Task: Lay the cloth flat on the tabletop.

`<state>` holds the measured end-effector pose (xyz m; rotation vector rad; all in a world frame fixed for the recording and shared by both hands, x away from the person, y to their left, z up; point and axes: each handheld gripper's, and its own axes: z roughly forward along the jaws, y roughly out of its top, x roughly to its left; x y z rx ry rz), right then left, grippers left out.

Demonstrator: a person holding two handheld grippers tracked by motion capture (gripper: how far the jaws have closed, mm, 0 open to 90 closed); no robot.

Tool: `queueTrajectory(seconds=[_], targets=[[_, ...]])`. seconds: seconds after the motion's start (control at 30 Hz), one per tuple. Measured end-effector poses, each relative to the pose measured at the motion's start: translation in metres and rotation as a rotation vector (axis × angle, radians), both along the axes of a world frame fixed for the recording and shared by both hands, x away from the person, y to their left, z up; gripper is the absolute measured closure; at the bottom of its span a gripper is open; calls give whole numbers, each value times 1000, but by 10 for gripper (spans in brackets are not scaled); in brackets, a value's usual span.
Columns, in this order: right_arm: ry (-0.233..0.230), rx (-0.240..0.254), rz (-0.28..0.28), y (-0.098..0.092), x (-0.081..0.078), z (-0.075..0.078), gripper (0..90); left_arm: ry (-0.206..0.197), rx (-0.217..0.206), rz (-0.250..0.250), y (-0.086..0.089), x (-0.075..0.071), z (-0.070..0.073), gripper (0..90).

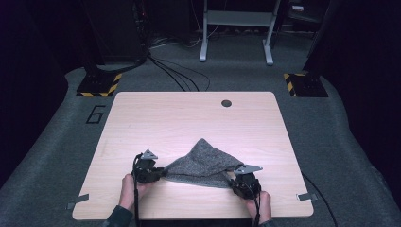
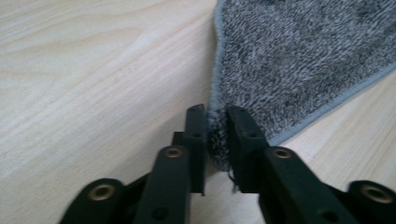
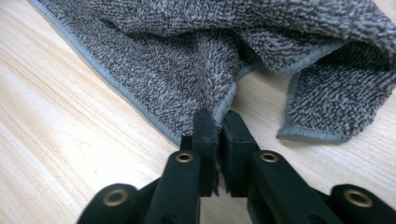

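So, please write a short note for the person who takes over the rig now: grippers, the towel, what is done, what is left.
Left gripper: shut on one corner of the grey towel.
Right gripper: shut on another corner, where the edge is bunched.
Towel: near the front edge of the wooden table, stretched between the grippers, its far part rising to a point; another corner hangs loose by the right gripper.
Done: both corners gripped.
Left: probably spreading or folding it; it is not yet flat.

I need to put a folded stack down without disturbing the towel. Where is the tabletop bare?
The far half of the table is bare, from the grey towel peak to the round hole. Crowded: the near edge, where the left gripper and right gripper pinch the towel's corners.
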<state>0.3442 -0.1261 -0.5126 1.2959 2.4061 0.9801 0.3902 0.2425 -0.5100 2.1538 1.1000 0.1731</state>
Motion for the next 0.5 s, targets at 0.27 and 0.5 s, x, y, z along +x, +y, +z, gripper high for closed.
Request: queueTrajectory(seconds=[0.27, 0.5], targets=[[-9, 55, -18, -13, -12, 9, 890, -7, -43, 36, -4, -18, 3, 864], [-28, 74, -27, -20, -14, 20, 894, 19, -87, 65, -7, -21, 2, 868]])
